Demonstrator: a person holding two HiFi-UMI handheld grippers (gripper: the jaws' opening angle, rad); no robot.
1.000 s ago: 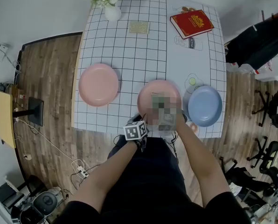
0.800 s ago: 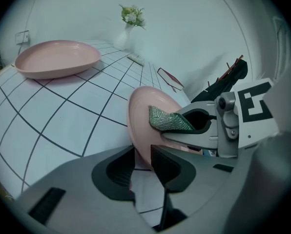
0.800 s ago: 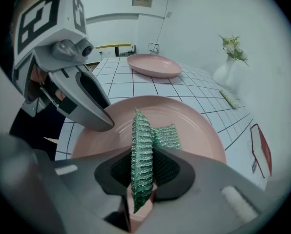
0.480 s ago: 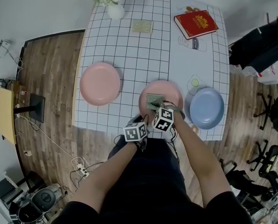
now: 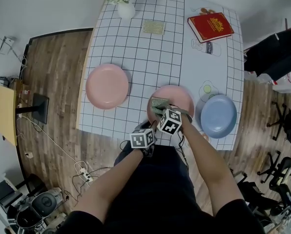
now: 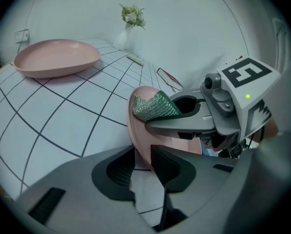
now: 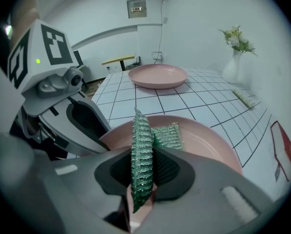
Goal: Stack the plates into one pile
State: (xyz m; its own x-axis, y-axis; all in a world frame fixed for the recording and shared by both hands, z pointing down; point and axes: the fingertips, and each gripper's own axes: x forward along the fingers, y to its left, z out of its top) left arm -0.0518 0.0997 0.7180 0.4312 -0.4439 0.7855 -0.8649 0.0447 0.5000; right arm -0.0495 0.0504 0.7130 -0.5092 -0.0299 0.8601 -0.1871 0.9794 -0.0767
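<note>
- Wood floor (image 5: 52, 82) is surrounding a table (image 5: 135, 52) covered in a white grid cloth.
- At the table's far end, a vase (image 5: 126, 9) of flowers, a red book (image 5: 210, 27) and a small mat (image 5: 153, 27) are sitting apart from one another.
- Three plates are lying separately, not yet piled.
- A pink left plate (image 5: 107, 86) is resting near the table's left edge, well apart from the other two.
- A pink middle plate (image 5: 182, 97) is sitting at the near edge, and a blue plate (image 5: 218, 116) is lying just beside it on the right.
- The left gripper (image 6: 141, 152) is pinching the near rim of the middle plate. The rim is standing between its two pads and filling the gap, so the jaws are closed only as far as the rim allows.
- The right gripper (image 7: 144, 168) is clamping a green cloth (image 7: 141, 140). One fold is standing upright between the pads, while the rest is lying flat inside the middle plate.
- In the head view, both grippers are working side by side at the middle plate's near rim. The right one is reaching over the plate and the left one is staying at its edge.
- In the left gripper view, the right gripper's jaw is crossing above the plate with the cloth at its tip.
</note>
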